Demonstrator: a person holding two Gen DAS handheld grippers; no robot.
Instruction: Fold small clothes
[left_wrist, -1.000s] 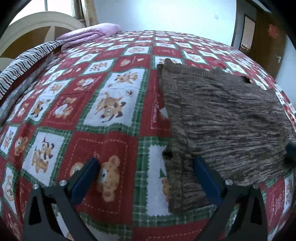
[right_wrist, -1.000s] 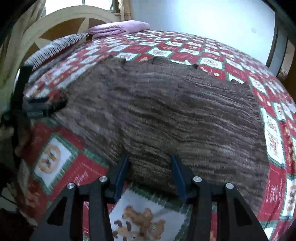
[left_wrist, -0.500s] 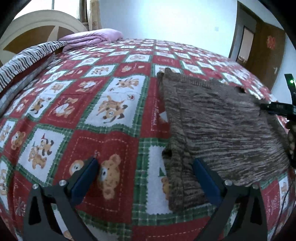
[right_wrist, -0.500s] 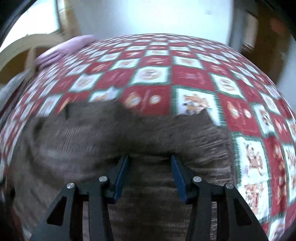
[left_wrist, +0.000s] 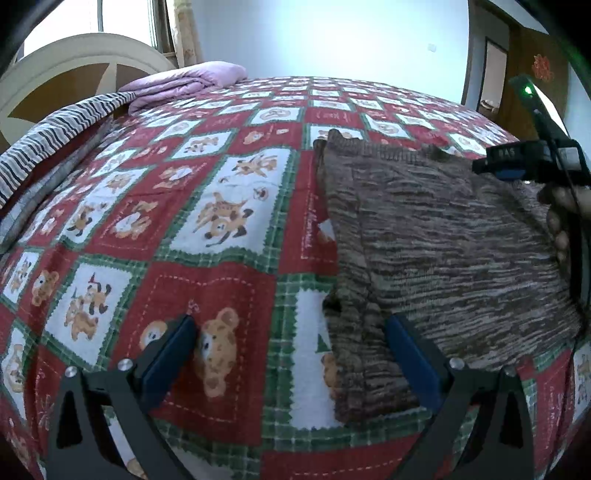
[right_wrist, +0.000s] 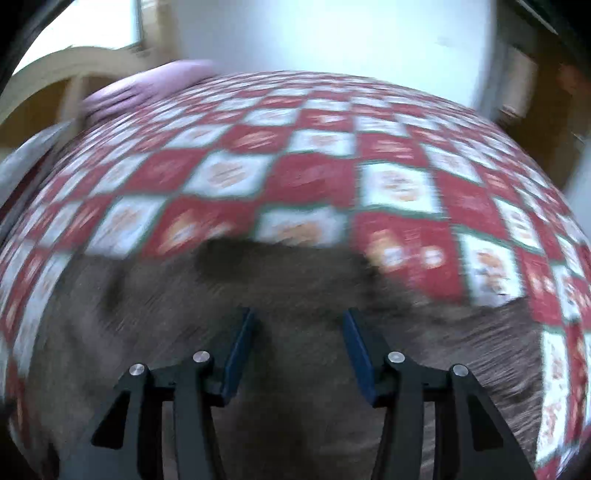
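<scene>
Right gripper (right_wrist: 298, 341) has swung toward the sweater's (left_wrist: 436, 236) far edge, jaws half open, empty. Left gripper (left_wrist: 291, 354) gapes wide at the near-left corner. Sweater's flat on the quilt (left_wrist: 207, 206); looks soft, floppy, so pinch corners.

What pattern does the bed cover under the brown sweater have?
Red and white squares with green borders and teddy bears on the bed cover, clearest in the left wrist view.

A red, white and green patchwork quilt (left_wrist: 229, 221) with bear pictures fills most of the frame, with a striped blanket (left_wrist: 55, 125) at the left edge, a folded purple blanket (left_wrist: 184, 83) and cream headboard (left_wrist: 74, 51) upper left, and a brown door (left_wrist: 532, 74) upper right.
</scene>
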